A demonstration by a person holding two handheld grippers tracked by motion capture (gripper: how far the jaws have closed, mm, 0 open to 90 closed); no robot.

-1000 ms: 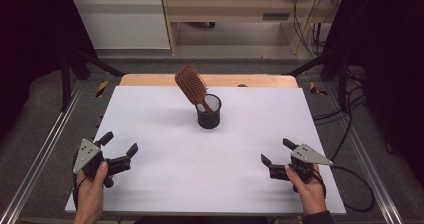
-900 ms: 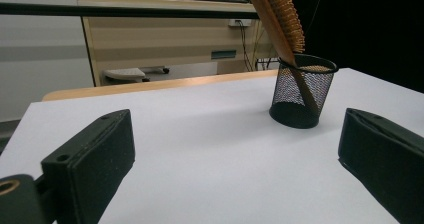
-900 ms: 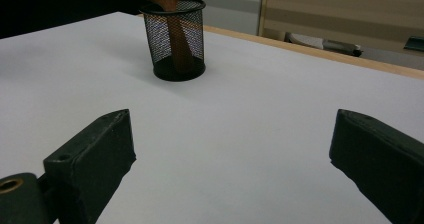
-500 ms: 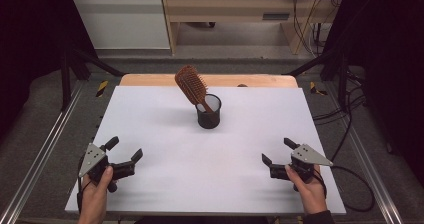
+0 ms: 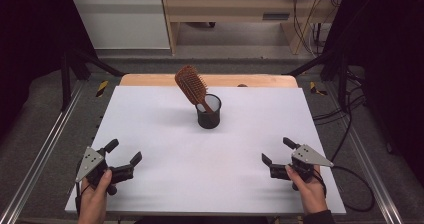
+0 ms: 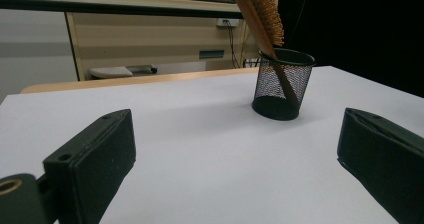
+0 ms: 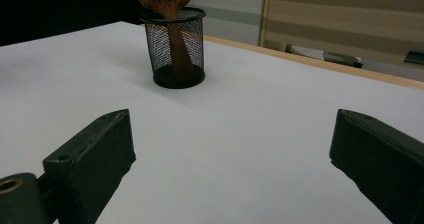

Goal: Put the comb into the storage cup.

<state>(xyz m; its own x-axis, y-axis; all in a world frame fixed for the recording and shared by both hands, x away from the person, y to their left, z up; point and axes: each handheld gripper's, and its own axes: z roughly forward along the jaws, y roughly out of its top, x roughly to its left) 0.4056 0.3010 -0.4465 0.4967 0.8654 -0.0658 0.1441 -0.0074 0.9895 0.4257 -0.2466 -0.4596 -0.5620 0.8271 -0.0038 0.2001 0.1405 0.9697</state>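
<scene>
White tabletop (image 5: 165, 119) was slick, and with both your left gripper (image 5: 123, 160) and right gripper (image 5: 278, 151) gaping wide and empty, yanking that leaning hairbrush (image 5: 191, 85) could've tipped the light mesh cup (image 5: 208, 112) over

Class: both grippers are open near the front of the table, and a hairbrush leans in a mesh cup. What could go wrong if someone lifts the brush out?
1. The hairbrush leans far over the rim of the mesh cup, so a sideways pull might tip the light cup.
2. The cup stands free; neither the left gripper nor the right gripper steadies it, so it may slide.
</scene>
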